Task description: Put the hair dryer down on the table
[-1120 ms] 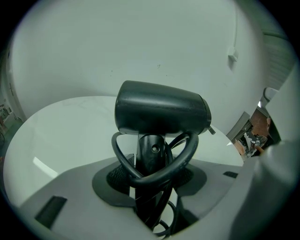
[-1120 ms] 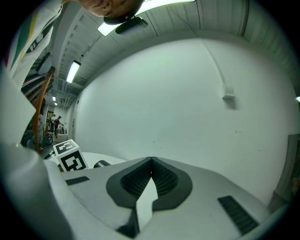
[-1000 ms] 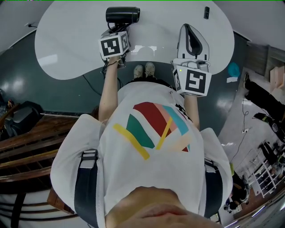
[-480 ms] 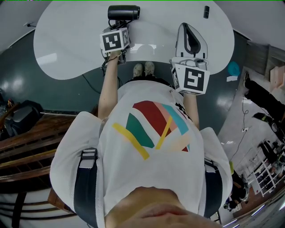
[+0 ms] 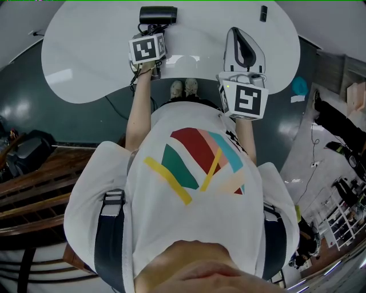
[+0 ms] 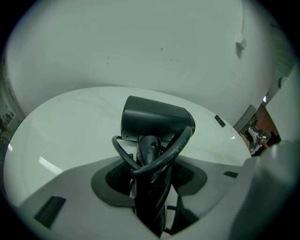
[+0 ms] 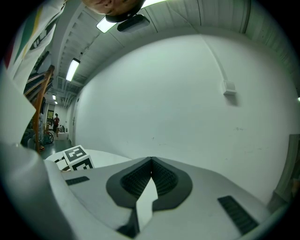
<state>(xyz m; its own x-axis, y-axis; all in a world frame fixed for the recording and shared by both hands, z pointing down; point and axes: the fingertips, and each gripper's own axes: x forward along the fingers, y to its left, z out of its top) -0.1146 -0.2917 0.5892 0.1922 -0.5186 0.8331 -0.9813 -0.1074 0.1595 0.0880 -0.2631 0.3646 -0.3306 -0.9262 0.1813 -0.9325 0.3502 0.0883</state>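
**Gripping the Hair Dryer Over the White Table**

Clamping a black plastic hair dryer (image 5: 158, 14) by its straight handle in the left gripper (image 5: 153, 30), with the dark ribbed pads (image 6: 117, 177) pressed against the handle from both sides. Carrying along a thick black rubber cord (image 6: 179, 146), looped around the handle just below the short, wide barrel. Holding that barrel crosswise over the far middle of a glossy white table with a rounded outline (image 5: 86, 57). Hard to tell from either view whether resting on the tabletop or hanging just clear of it. Sharing the tabletop with a small dark rectangular object (image 5: 263, 14), well off to the right of the dryer.

Showing the right gripper (image 5: 241, 35) clenched on nothing: pale jaws shut tip to tip, raised over the near right part of the table, well apart from the dryer. Facing, in the right gripper view, a plain white wall (image 7: 187, 93).

Standing at the table's near edge in a pair of pale shoes (image 5: 184, 88) on a dark grey-green floor (image 5: 74, 120). Wearing a white T-shirt with red, teal, yellow and peach stripes (image 5: 194, 166).
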